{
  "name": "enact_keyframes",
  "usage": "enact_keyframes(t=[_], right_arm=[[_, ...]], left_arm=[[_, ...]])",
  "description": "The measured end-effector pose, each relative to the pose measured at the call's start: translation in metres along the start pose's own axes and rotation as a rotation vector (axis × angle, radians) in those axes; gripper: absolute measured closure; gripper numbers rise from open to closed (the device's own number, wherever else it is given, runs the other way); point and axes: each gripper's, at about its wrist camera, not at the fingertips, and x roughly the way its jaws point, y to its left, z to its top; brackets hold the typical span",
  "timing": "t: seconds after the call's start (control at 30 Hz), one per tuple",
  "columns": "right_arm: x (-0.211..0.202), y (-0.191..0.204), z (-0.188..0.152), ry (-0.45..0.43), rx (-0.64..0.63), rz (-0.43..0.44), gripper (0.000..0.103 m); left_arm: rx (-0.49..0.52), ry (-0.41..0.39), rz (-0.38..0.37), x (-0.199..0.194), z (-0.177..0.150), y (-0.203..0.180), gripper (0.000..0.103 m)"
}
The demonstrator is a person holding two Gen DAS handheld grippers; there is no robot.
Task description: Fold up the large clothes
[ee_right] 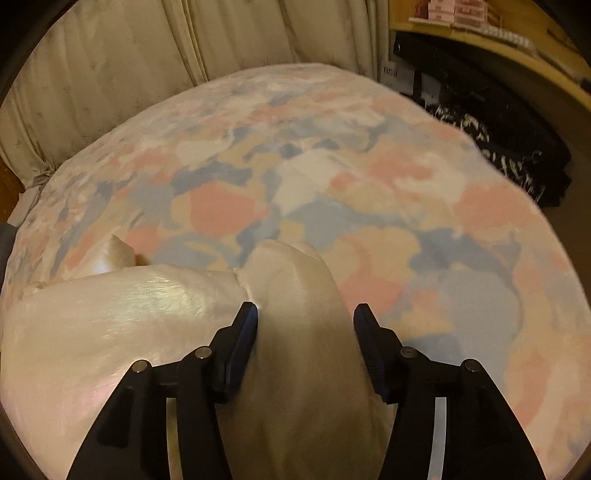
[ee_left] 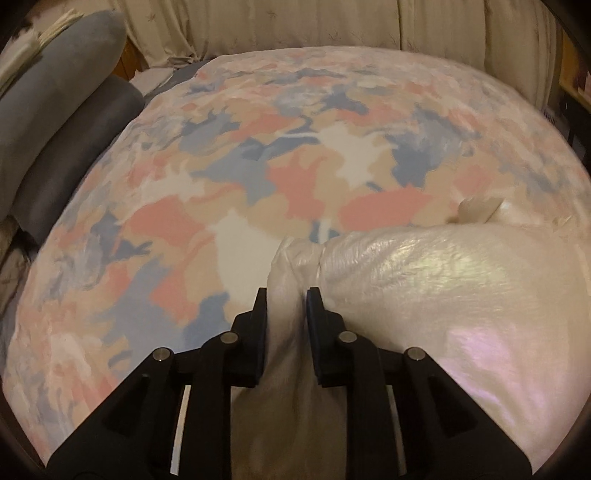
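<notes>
A cream, shiny garment (ee_left: pixel 424 288) lies bunched on a bedspread (ee_left: pixel 258 166) printed in pink, blue, tan and white patches. My left gripper (ee_left: pixel 286 295) is shut on a gathered fold of the garment, with the cloth squeezed narrow between its black fingers. In the right wrist view the same garment (ee_right: pixel 122 314) spreads out to the left. A rounded hump of it stands between the fingers of my right gripper (ee_right: pixel 304 308). Those jaws stand well apart, and a sliver of bedspread (ee_right: pixel 369 184) shows between the cloth and the right-hand finger. The garment's near edge is hidden below both grippers.
Grey pillows (ee_left: pixel 55 110) are stacked at the bed's left side. A cream curtain (ee_left: pixel 295 22) hangs behind the bed. Off the bed's right edge lies dark fabric with white marks (ee_right: pixel 517 155), under a wooden shelf (ee_right: pixel 480 33).
</notes>
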Motion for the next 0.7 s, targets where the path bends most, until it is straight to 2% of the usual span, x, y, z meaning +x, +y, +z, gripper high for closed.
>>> enact_keyframes(t=[0.1,0.17,0.23,0.33,0.43,0.53,0.6,0.7], right_arm=[[-0.038,0.012,0.003,-0.072,-0.001,0.016,0.048],[-0.061,0.027,0.005,-0.112,-0.017,0.056,0.048],[-0.086,0.056,0.004,-0.155,-0.065,0.096,0.048],[-0.104,0.103,0.001,-0.17,-0.134,0.15,0.048],[-0.105,0.147,-0.005,-0.164,-0.177,0.201,0.048],[-0.089,0.188,-0.014,-0.141,-0.188,0.241,0.048],[-0.078,0.208,-0.024,-0.135,-0.201,0.238,0.048],[-0.05,0.228,-0.04,-0.104,-0.231,0.197,0.048]], left_arm=[[-0.017,-0.053,-0.01,-0.028,0.004,0.002,0.086],[-0.009,-0.111,-0.032,-0.053,0.005,-0.006,0.086],[0.018,-0.153,-0.065,-0.075,0.005,-0.022,0.086],[0.062,-0.174,-0.107,-0.095,0.004,-0.055,0.086],[0.077,-0.173,-0.145,-0.097,0.001,-0.088,0.086],[0.072,-0.154,-0.189,-0.087,-0.004,-0.122,0.086],[0.072,-0.158,-0.196,-0.076,-0.011,-0.141,0.086],[0.092,-0.135,-0.167,-0.052,-0.022,-0.158,0.086]])
